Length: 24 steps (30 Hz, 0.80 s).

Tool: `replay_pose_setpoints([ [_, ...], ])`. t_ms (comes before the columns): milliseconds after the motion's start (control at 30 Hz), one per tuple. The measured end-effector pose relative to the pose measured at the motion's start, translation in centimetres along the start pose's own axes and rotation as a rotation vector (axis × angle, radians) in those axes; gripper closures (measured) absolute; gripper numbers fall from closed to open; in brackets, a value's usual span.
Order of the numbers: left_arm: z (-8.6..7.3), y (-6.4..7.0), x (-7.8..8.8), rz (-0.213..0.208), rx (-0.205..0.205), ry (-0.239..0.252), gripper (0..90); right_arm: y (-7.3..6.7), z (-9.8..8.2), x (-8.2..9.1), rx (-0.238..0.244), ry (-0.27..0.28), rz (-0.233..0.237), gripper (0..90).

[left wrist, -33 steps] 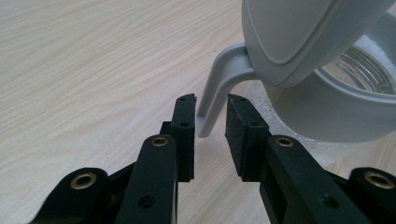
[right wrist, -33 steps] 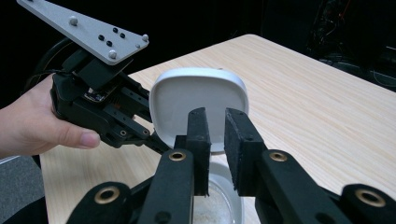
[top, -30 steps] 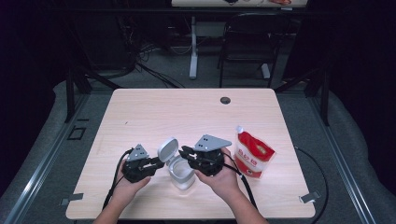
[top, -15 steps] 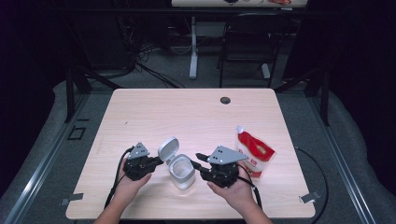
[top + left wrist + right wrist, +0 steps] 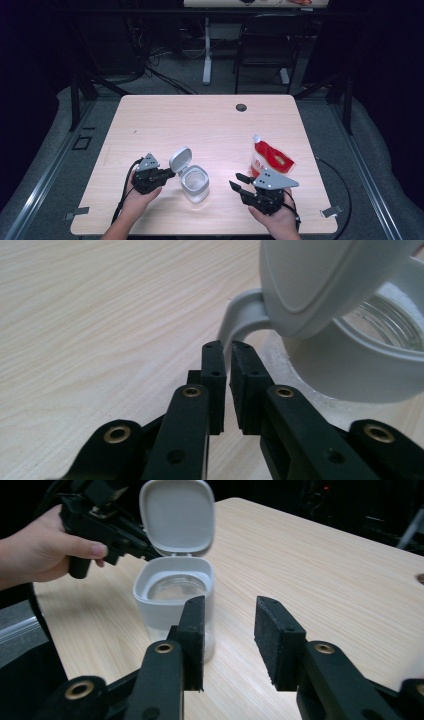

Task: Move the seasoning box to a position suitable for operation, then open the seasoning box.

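Your left gripper [image 5: 167, 174] sits at nine o'clock of the white container [image 5: 194, 183], its jaws nearly together and holding nothing, tips just beside the hinge of the raised lid [image 5: 180, 159]. Your right gripper [image 5: 239, 182], jaws half apart and empty after opening, waits near its three o'clock. The red pouch [image 5: 270, 158] lies at one o'clock.
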<state>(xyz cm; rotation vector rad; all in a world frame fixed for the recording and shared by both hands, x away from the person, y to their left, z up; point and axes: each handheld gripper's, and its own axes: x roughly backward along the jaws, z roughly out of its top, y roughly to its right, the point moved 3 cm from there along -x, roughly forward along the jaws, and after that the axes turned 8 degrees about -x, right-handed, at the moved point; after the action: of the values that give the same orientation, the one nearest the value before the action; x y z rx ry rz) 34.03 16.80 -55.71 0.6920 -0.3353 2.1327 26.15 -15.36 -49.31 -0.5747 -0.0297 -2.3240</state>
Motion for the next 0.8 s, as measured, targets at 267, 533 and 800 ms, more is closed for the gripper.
replay_pose_setpoints([
  [267, 0.0, 0.3, -0.6, 0.016, -0.013, -0.014, 84.7, 2.3, -1.7, 2.0, -0.055, 0.012, -0.044, 56.4],
  [533, 0.0, 0.1, -0.5, 0.004, -0.011, -0.008, 82.2, 4.2, -3.5, 2.8, -0.071, -0.023, -0.073, 56.4],
  [800, 0.0, -0.2, -0.1, 0.001, 0.004, 0.0, 78.0, 6.1, -5.0, 3.3, -0.084, -0.068, -0.093, 59.2],
])
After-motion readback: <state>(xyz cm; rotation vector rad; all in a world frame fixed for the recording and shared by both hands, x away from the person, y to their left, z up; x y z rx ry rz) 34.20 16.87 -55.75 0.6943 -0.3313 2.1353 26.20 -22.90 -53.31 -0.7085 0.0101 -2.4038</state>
